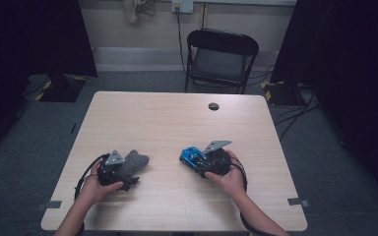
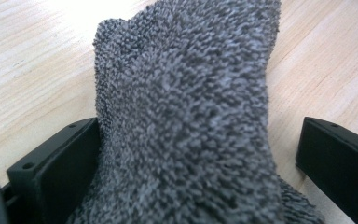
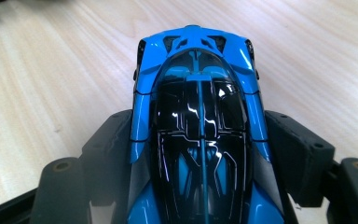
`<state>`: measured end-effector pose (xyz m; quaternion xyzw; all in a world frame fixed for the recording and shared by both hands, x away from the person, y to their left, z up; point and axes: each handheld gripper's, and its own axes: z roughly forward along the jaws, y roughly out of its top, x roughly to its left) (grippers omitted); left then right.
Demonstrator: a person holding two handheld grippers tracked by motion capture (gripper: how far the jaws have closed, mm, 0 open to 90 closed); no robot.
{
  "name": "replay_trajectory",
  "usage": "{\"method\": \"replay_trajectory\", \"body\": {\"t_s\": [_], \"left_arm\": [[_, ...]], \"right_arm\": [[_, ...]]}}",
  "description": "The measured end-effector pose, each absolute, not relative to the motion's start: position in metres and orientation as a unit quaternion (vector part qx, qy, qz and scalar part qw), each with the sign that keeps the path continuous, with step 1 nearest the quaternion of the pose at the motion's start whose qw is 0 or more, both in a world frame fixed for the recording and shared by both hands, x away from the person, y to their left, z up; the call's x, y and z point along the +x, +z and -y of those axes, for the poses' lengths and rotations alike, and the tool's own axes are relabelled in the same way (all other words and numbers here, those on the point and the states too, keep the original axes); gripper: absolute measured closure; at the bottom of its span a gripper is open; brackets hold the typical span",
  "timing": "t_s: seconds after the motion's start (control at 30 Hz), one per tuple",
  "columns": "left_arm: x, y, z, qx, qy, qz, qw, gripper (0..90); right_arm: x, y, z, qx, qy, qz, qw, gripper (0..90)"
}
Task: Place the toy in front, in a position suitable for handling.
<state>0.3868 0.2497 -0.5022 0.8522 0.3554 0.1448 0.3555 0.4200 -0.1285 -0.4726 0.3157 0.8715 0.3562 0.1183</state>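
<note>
Grey terry sock point(image 2: 182, 116): nearest item, standing up between the jaws of the left tool point(image 1: 120, 169), its nap brushing one jaw while the other jaw stands off with a strip of bare wood showing; the cloth rises well beyond the tips. Whether the left tool actually pinches it cannot be told, since the far jaw is apart from the fabric. Desk point(image 1: 177, 123): pale wood, carrying both tools, with a dark round cable port at its far edge. Right tool point(image 1: 211, 162): jaws set wide and pressed against both flanks of the blue toy car point(image 3: 198, 126), clamped on it; the car's nose points out past the tips, its black glossy canopy uppermost. Step in hand, by judgement: each tool carries or gathers one item low over the desk, the car already secured. Next move likely calls for confirming the left tool's bite on the sock before lifting, as limp cloth may slip from a one-sided contact.
</note>
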Motion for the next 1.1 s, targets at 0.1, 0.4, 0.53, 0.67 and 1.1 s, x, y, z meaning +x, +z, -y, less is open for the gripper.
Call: {"method": "replay_trajectory", "body": {"t_s": [0.1,0.4,0.53,0.67,1.1], "left_arm": [[0.387,-0.502,-0.25,0.852,0.145,-0.355,0.356,0.0],[0.387,-0.502,-0.25,0.852,0.145,-0.356,0.356,0.0],[0.387,-0.502,-0.25,0.852,0.145,-0.356,0.356,0.0],[0.387,-0.502,-0.25,0.852,0.145,-0.356,0.356,0.0],[0.387,-0.502,-0.25,0.852,0.145,-0.356,0.356,0.0]], "right_arm": [[0.416,-0.476,0.125,0.311,0.355,-0.874,0.117,28.0],[0.409,-0.482,0.118,0.298,0.356,-0.879,0.111,27.9],[0.408,-0.486,0.117,0.295,0.36,-0.878,0.109,27.9],[0.408,-0.489,0.118,0.294,0.363,-0.878,0.106,27.8],[0.41,-0.491,0.12,0.295,0.367,-0.877,0.098,27.5]]}}
